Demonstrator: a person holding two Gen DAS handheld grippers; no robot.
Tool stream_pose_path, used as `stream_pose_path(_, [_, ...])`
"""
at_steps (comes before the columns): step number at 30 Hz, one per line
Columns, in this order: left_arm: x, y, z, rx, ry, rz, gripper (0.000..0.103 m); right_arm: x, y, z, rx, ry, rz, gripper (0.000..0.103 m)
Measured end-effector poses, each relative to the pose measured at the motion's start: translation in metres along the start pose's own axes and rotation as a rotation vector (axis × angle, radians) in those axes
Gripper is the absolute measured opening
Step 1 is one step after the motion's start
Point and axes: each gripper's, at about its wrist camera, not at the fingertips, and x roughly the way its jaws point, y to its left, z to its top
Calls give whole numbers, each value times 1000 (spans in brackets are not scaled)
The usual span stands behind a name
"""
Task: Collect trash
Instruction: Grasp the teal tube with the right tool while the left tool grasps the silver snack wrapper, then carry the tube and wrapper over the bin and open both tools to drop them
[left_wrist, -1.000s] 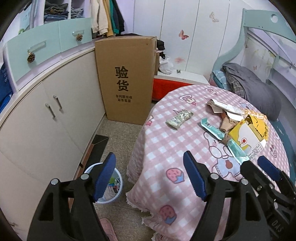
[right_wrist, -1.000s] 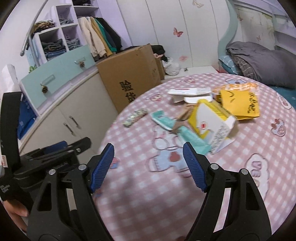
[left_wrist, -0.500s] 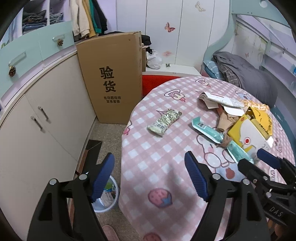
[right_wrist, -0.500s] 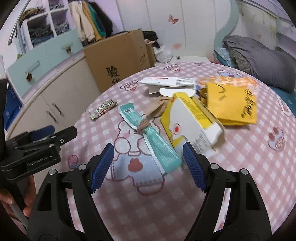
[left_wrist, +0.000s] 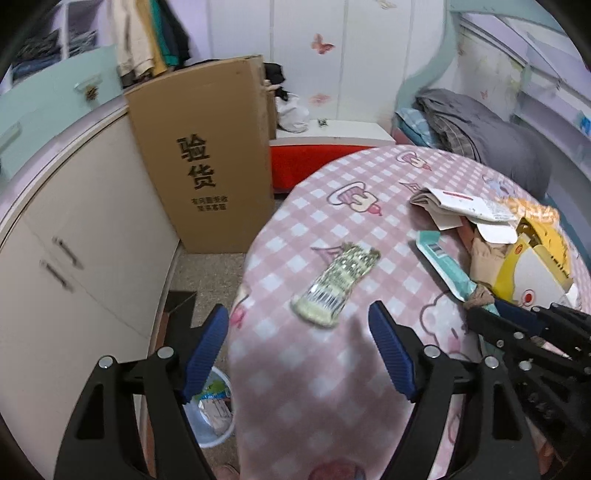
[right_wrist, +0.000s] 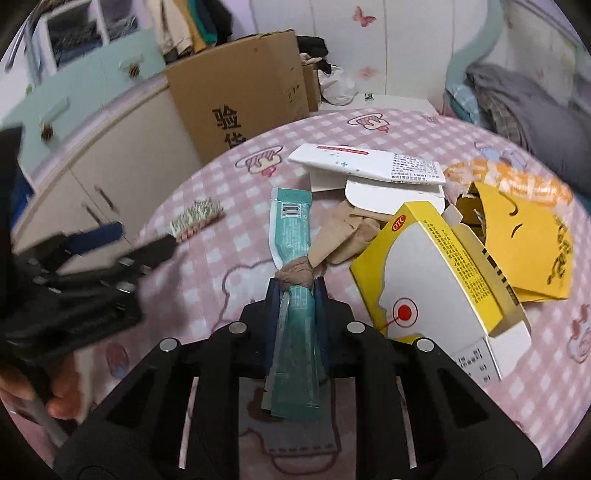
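Observation:
My right gripper (right_wrist: 295, 295) is shut on a long teal wrapper (right_wrist: 291, 236) with a beige stocking (right_wrist: 347, 229) knotted round it, on the pink checked tablecloth (right_wrist: 221, 266). The wrapper also shows in the left wrist view (left_wrist: 443, 266). My left gripper (left_wrist: 299, 332) is open and empty, just short of a green-and-white patterned wrapper (left_wrist: 336, 284) near the table's left edge; that wrapper also shows in the right wrist view (right_wrist: 197, 218). A yellow-and-white medicine box (right_wrist: 436, 280), a white carton (right_wrist: 369, 166) and a yellow paper bag (right_wrist: 528, 236) lie to the right.
A white trash bin (left_wrist: 214, 410) with litter in it stands on the floor below the table's left edge. A tall cardboard box (left_wrist: 210, 162) and white cabinets (left_wrist: 85, 236) are to the left. A bed with a grey blanket (left_wrist: 491, 136) is behind the table.
My right gripper moved forward and closed on the teal wrapper. My left gripper moved forward over the table edge, toward the patterned wrapper, and stayed open.

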Motion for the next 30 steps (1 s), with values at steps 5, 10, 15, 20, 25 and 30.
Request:
stream_pose_path(5, [21, -9, 12, 53, 22, -1, 77, 3, -3, 6, 33, -2, 38, 19])
stream_pose_path(10, [26, -13, 16, 66, 26, -51, 60, 7, 4, 9, 18, 1, 43, 19])
stream_pose_path(15, [18, -27, 10, 128, 9, -74, 21, 7, 7, 6, 16, 1, 44, 19])
stream_pose_path(20, [5, -19, -1, 73, 3, -109, 11, 0, 16, -5, 24, -4, 60, 18])
stream_pose_path(25, [-20, -5, -14, -3, -24, -129, 9, -16, 30, -17, 35, -26, 87, 17])
stream_pose_path(30, [-50, 6, -28, -41, -59, -149, 8, -33, 47, -24, 27, -46, 99, 15])
